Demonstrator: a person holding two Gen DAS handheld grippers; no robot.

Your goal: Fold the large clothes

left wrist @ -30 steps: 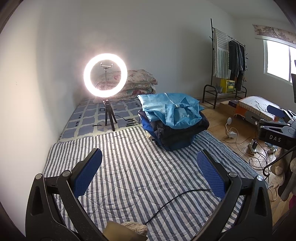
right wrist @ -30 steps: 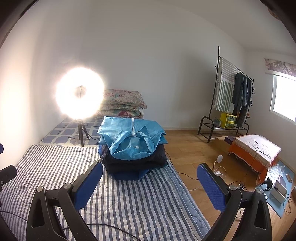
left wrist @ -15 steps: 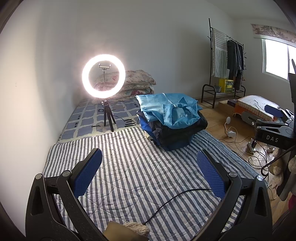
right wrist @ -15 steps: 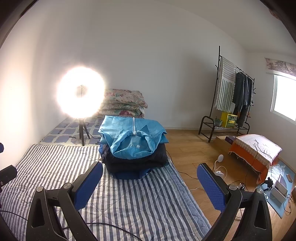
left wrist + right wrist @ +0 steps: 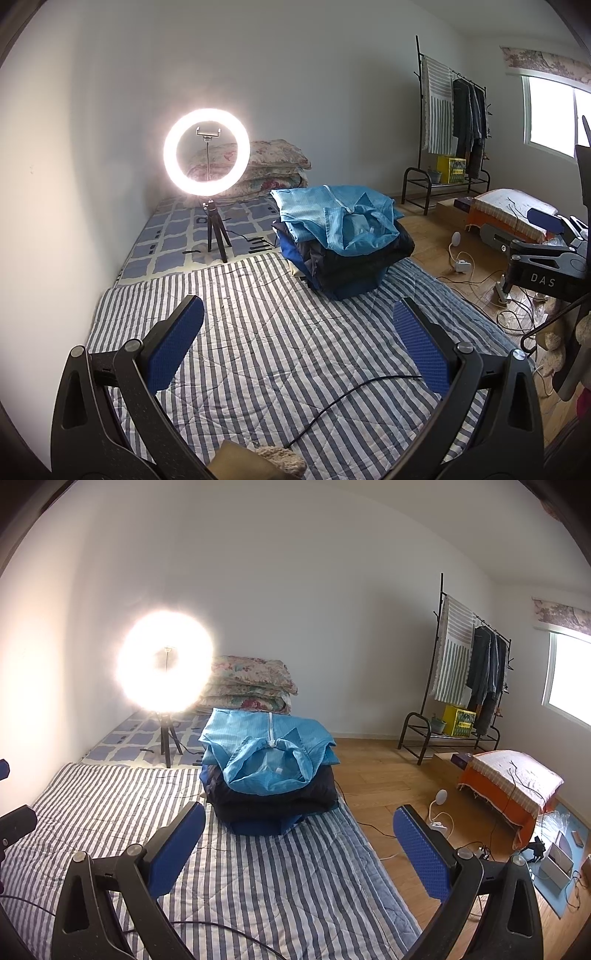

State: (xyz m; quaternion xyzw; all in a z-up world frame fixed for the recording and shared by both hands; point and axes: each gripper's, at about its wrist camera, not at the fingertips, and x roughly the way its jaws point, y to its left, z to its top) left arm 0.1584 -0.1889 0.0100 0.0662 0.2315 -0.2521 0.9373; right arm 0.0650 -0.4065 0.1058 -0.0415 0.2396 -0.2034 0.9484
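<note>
A pile of folded clothes sits on the striped mattress, with a light blue zip jacket on top and dark blue and black garments below. It also shows in the right wrist view, the light blue jacket on top. My left gripper is open and empty, held above the mattress, well short of the pile. My right gripper is open and empty, just in front of the pile. The right gripper's body shows at the right edge of the left wrist view.
A lit ring light on a tripod stands on a checked mat behind the mattress, with folded floral quilts by the wall. A black cable crosses the mattress. A clothes rack, orange stool and floor cables are on the right.
Both views have shifted slightly; the pile sits a little nearer and further right in the right wrist view. Both grippers stay open and empty.
</note>
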